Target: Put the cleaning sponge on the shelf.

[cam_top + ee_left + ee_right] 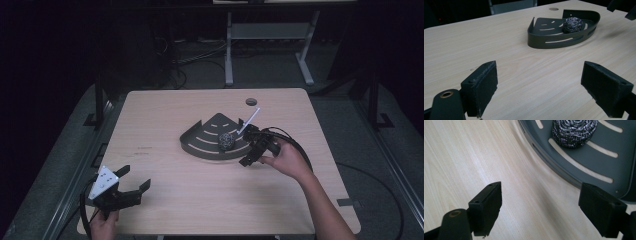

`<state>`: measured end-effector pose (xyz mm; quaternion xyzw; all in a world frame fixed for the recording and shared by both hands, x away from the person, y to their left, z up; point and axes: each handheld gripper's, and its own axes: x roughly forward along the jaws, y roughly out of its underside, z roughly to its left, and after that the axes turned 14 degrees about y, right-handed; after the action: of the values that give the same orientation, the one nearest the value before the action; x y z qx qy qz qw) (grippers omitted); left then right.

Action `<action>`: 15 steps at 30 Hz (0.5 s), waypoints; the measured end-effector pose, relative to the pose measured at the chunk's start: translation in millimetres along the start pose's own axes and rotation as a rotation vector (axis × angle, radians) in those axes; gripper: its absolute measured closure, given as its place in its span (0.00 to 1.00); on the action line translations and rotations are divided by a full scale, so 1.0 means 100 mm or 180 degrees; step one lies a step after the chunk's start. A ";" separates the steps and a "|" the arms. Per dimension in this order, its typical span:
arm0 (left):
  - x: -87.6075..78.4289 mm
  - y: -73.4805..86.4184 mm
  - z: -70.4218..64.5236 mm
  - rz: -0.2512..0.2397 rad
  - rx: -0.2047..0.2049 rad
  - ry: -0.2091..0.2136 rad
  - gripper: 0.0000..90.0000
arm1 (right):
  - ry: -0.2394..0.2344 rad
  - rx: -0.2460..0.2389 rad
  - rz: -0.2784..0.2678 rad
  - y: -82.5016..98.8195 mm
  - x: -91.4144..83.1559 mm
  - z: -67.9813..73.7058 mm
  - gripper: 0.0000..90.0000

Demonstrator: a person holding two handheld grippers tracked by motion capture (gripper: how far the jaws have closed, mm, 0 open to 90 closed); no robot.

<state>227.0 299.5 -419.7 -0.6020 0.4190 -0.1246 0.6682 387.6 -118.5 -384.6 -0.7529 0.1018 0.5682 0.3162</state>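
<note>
A dark grey tray (200,145) shaped like a quarter circle, with two straight walls meeting at a corner and a curved front rim, sits near the middle of the desk (165,200). Long slots cut through its floor and its curved wall let the pale wood show through. The tray holds one thing, a scourer (226,140), a round ball of shiny wound steel wire that rests on the tray's floor close to the curved rim, on the side nearer the right gripper (252,147). In the left gripper view the scourer (572,25) stands against the far straight wall of the tray (554,42), and in the right gripper view the scourer (574,132) lies on the slotted floor of the tray (584,162), just inside the rim. The right gripper is held just beside the tray's curved rim, its jaws spread wide with nothing between them but bare desk and the tray's edge under one jaw; it touches neither tray nor scourer as far as can be told. A white stick (250,120) lies on the desk just behind the tray, pointing away from it. The left gripper (131,186) is well apart from the tray, near the front corner of the desk, jaws wide and empty, aimed toward the tray.
</note>
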 end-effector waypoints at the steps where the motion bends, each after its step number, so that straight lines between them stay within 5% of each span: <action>1: 0.00 0.00 0.00 0.0000 0.0000 0.0000 0.15 | 0.0000 0.0000 0.0000 0.00 0.00 0.00 0.20; 15: 0.02 0.00 -0.01 0.0009 0.0003 0.0011 0.15 | -0.0025 0.0048 -0.0036 0.19 0.00 0.05 0.20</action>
<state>227.5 297.5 -420.2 -0.6008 0.4209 -0.1250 0.6680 374.3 -130.5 -392.4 -0.7488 0.1006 0.5685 0.3255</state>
